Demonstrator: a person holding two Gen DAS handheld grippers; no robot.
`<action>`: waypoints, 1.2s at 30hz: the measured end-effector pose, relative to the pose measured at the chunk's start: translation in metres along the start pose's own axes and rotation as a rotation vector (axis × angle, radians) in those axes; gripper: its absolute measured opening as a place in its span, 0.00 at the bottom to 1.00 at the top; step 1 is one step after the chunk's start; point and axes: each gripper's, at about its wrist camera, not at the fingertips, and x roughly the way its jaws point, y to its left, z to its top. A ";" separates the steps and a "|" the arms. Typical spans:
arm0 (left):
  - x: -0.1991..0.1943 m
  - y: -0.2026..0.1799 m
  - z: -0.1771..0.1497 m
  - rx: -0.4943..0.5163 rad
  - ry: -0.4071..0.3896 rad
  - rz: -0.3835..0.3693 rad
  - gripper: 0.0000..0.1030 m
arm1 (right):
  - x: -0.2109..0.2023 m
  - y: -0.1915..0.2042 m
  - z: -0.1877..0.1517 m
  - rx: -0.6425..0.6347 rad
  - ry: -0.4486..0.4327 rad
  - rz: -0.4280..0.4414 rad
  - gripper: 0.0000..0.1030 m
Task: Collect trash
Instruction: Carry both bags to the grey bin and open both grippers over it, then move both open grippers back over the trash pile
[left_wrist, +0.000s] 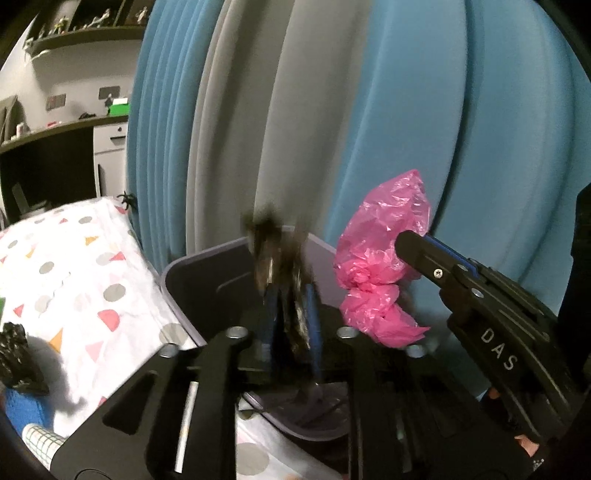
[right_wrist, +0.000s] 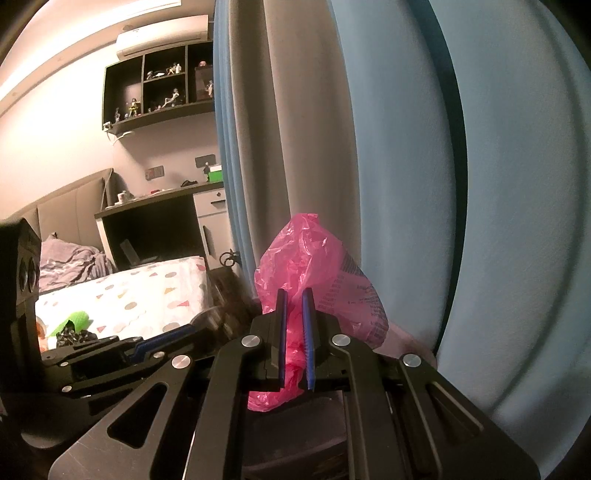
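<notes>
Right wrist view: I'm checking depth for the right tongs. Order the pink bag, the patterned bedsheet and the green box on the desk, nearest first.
1. Pink bag, clamped in the right tongs.
2. Patterned bedsheet, left, farther back.
3. Green box, on the desk, far left.

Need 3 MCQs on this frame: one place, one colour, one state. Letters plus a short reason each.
1. Where is the pink plastic bag?
A. lying on the bedsheet
B. between the fingers of the right hand-held gripper
C. on the wall shelf

2. What colour is the curtain behind the bin?
A. blue and grey
B. red
C. yellow

3. What state is the left hand-held gripper in?
A. wide open, nothing in it
B. out of view
C. shut on a dark crumpled piece of trash

Answers:
1 B: the right wrist view shows the blue pads clamping the pink film.
2 A: blue and grey folds fill both views.
3 C: the left wrist view shows blurred dark material pinched between the pads, in front of the bin.
</notes>
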 end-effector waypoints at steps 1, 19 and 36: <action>-0.001 0.003 -0.001 -0.013 -0.005 0.009 0.49 | 0.001 -0.002 0.000 0.005 0.000 0.007 0.11; -0.109 0.023 -0.016 -0.063 -0.183 0.271 0.94 | -0.047 0.014 -0.001 0.009 -0.060 0.000 0.72; -0.255 0.092 -0.095 -0.106 -0.205 0.581 0.94 | -0.104 0.113 -0.035 -0.085 -0.024 0.151 0.79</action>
